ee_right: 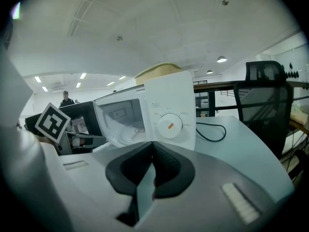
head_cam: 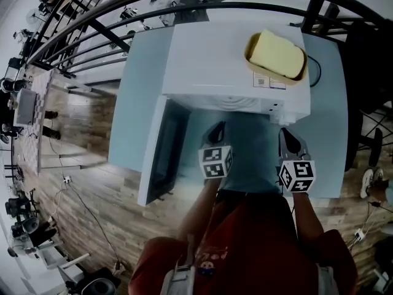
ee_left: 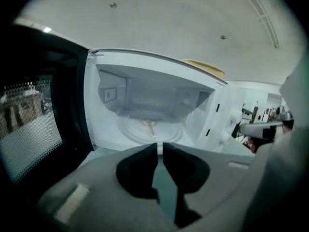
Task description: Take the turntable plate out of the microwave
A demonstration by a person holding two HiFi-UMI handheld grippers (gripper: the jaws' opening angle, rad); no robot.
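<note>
The microwave stands on a pale blue worktop with its door swung open to the left; the plate lies flat on the floor of the cavity, a clear round disc with nothing on it, untouched by either tool; on the microwave's roof sits a tray holding a yellow block. The left gripper hangs in front of the open cavity, pointing into it and a little downward, its tips short of the opening; in the left gripper view its jaws stand narrow, only a thin slit between the tips, with nothing between them, and the plate shows just beyond them. The right gripper hangs beside it to the right, in front of the control panel, clear of the microwave; in the right gripper view its jaws are closed together, tips meeting, empty, and they aim at the panel's dial; a black cable loops on the worktop to the right of the microwave, and a dark chair stands behind the worktop's far edge.
</note>
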